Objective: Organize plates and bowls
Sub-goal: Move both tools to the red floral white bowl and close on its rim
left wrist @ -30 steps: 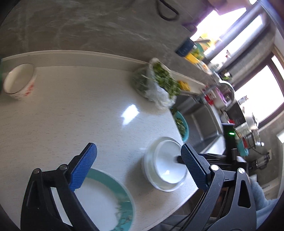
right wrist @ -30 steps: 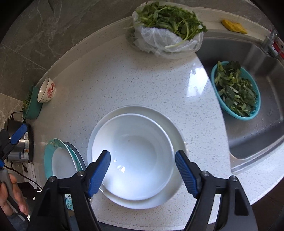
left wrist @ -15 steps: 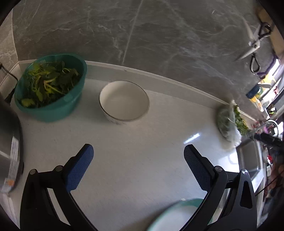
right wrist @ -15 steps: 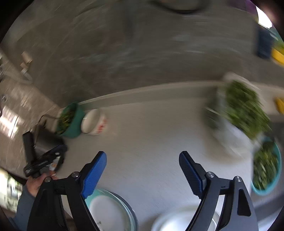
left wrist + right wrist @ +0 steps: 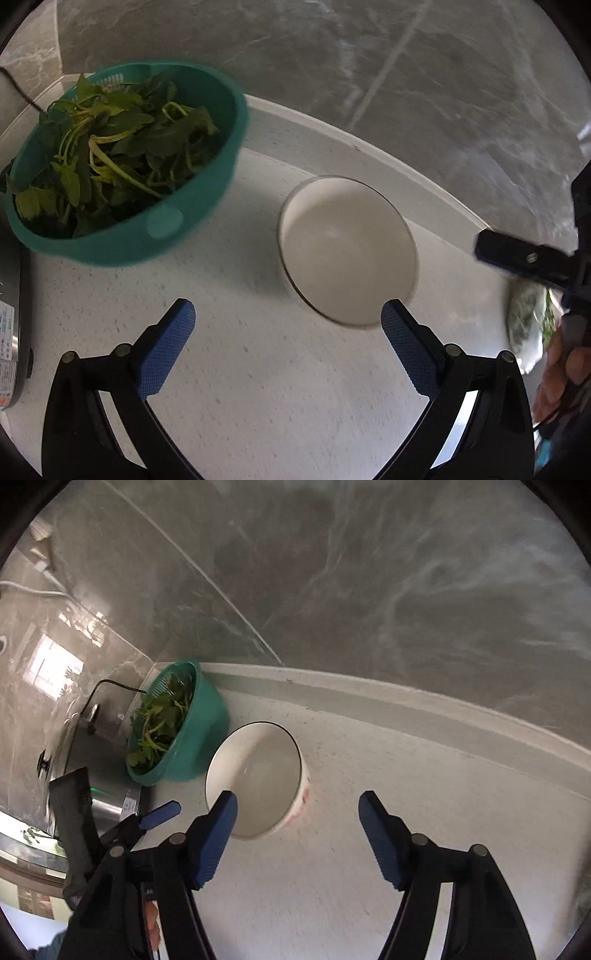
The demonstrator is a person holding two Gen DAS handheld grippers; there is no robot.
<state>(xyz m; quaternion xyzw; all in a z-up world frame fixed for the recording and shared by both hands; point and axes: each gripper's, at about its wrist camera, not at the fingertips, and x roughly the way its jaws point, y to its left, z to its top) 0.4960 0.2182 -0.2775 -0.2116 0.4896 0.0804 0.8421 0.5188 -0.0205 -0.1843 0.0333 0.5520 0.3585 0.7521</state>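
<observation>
A small white bowl (image 5: 347, 251) with a red pattern on its outside stands on the white counter near the back wall; it also shows in the right wrist view (image 5: 255, 779). My left gripper (image 5: 284, 347) is open and empty, just in front of the bowl, its right fingertip (image 5: 397, 321) near the bowl's rim. My right gripper (image 5: 297, 834) is open and empty, its left fingertip (image 5: 221, 819) over the bowl's near rim. The left gripper also shows in the right wrist view (image 5: 159, 814), left of the bowl.
A teal colander of leafy greens (image 5: 118, 166) stands left of the bowl, close to it, also in the right wrist view (image 5: 173, 723). A steel cooker (image 5: 96, 775) with a cord sits at the far left. The grey marble wall (image 5: 369, 74) rises behind the counter's raised edge.
Both grippers have swung away from the stacked white dishes and the teal plate to the far left corner and closed in on the small bowl. Both stayed open.
</observation>
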